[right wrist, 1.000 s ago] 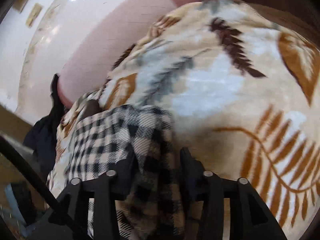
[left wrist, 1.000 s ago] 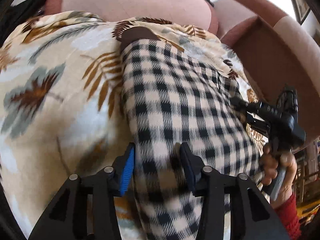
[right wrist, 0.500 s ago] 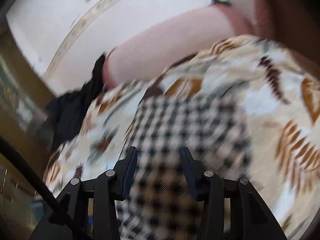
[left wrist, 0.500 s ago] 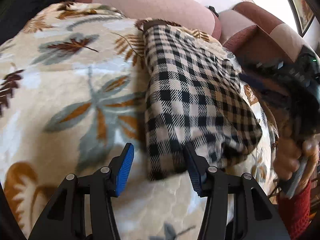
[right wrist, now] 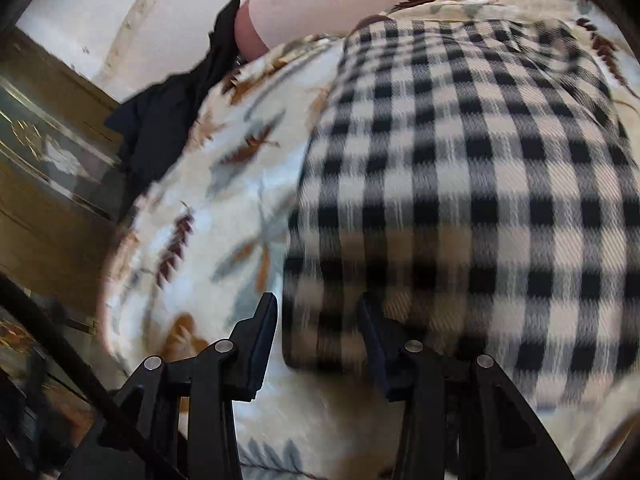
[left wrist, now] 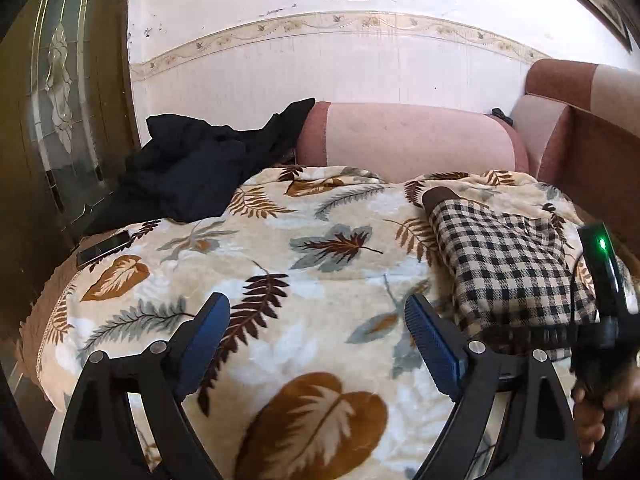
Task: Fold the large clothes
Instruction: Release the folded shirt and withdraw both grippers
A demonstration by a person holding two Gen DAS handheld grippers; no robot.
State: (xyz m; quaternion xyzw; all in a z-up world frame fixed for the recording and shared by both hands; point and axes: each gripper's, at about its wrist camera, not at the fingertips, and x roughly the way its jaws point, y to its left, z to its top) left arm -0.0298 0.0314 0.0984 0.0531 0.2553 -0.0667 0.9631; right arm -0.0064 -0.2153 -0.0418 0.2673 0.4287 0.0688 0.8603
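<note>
- Checked garment [left wrist: 508, 264] folded, lying on leaf-print blanket [left wrist: 280, 264], long axis running toward sofa back [left wrist: 408, 140].
- Left tongs [left wrist: 316, 332] opening, empty.
- Right tongs [right wrist: 318, 332] closing around garment's near edge, grip unclear.

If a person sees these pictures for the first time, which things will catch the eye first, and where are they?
First comes the black-and-white checked garment, folded on the leaf-patterned blanket and filling most of the right wrist view; its near corner lies between the fingers of the right gripper, whose jaws are closing. Next, the left gripper hangs over bare blanket, its jaws opening with nothing between them. Behind, a heap of black clothing lies against the pink sofa.
</note>
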